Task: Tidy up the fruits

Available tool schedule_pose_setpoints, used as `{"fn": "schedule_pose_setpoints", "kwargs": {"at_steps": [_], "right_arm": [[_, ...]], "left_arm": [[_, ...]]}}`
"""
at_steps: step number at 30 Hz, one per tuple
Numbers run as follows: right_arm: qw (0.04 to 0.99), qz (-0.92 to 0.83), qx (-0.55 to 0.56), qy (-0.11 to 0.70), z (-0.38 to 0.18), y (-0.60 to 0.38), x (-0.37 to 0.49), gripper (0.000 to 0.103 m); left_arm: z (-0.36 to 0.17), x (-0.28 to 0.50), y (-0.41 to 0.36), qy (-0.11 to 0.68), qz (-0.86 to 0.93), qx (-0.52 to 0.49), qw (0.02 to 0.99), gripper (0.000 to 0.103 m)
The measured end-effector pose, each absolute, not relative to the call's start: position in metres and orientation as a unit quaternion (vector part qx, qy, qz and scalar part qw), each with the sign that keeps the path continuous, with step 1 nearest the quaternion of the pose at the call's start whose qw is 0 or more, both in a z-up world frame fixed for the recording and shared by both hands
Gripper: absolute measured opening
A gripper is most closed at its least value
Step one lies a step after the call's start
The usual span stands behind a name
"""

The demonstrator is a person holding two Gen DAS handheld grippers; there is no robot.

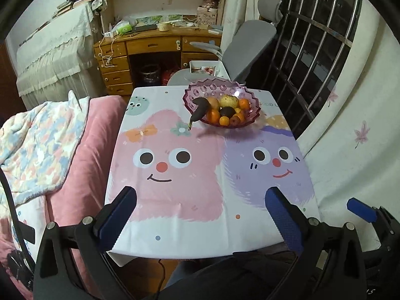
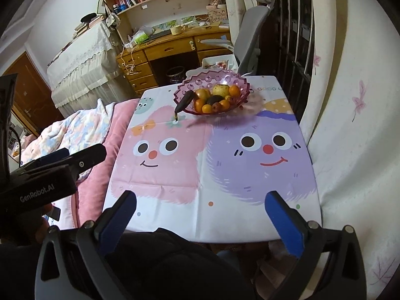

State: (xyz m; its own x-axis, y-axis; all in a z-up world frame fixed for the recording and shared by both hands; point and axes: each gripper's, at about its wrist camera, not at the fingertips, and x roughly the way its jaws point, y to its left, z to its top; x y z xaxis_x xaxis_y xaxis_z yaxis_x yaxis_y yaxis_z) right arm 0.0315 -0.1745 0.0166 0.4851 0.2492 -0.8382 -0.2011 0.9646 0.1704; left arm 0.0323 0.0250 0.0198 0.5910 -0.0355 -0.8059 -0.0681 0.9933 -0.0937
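Note:
A pink scalloped plastic bowl stands at the far end of the table. It holds several oranges, a yellow pear, a dark round fruit and a blackened banana that hangs over the bowl's left rim. The bowl also shows in the right wrist view, with the banana. My left gripper is open and empty above the table's near edge. My right gripper is open and empty there too.
The table carries a cartoon cloth with pink and purple faces. A bed with a pink blanket lies left. A grey office chair and a white box stand behind the table. A curtain hangs right. A wooden desk is at the back.

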Motion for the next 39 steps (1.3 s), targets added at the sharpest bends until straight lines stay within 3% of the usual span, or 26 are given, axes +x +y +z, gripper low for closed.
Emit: {"fn": "schedule_pose_setpoints", "kwargs": {"at_steps": [39], "right_arm": [[0.851,0.15,0.022,0.504,0.007,-0.176,0.036,0.103]], "left_arm": [[0.023,0.027,0.011,0.441,0.025,-0.034,0.897,0.102]]}}
